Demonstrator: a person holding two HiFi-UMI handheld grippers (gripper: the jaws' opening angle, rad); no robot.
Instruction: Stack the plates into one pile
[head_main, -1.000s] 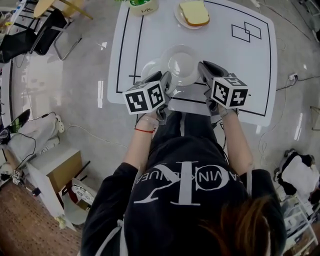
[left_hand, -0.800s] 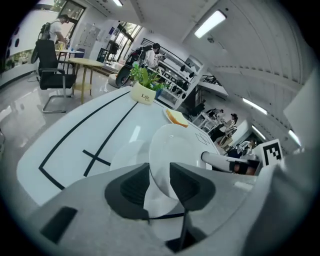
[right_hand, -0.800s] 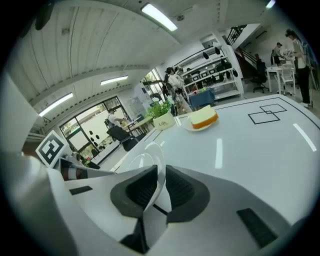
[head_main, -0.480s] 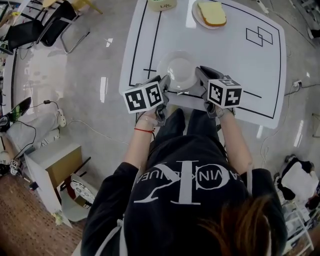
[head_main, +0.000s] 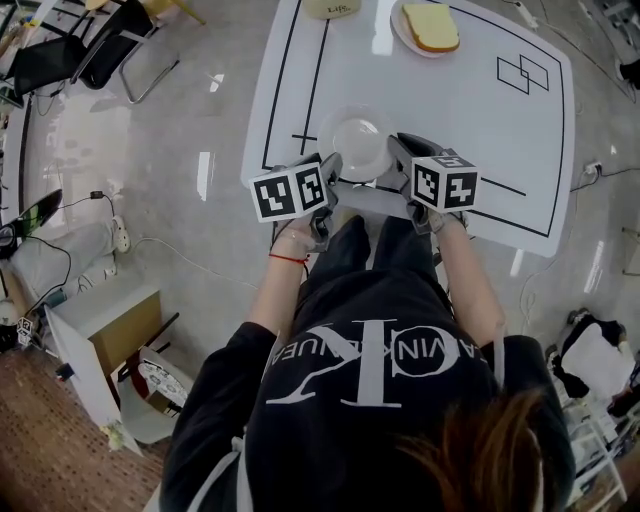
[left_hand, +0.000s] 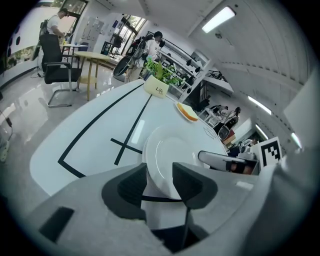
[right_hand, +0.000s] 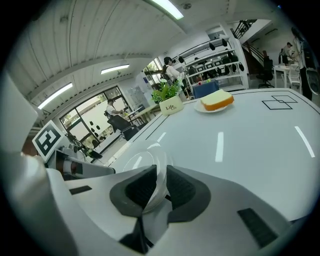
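Plate (head_main: 358, 143) on the white table (head_main: 470, 130), near its front edge and between the two grippers: the left gripper (head_main: 328, 168) reaches to its left rim and the right gripper (head_main: 399, 152) to its right rim, both angled down from the person's side. In the left gripper view the plate (left_hand: 167, 160) runs in between the left gripper's (left_hand: 160, 172) jaws. These are spread wide and opening, with the rim in the gap and not pinched. In the right gripper view the thin rim of the plate (right_hand: 142, 159) stands between the right gripper's (right_hand: 161, 175) jaws. These are also easing apart, but the pads still lie close against the rim on both sides. At the far end of the table, well apart from all this, are a slice of bread on a small plate (head_main: 431, 25) and a plant pot (head_main: 333, 7). A second ago the held plate sat off-centre over a second plate whose rim showed at its left. Half a second ago that rim was already covered. Now a single round outline shows on the table, with the grippers closer in to the table's near edge and the left jaws wider than before.
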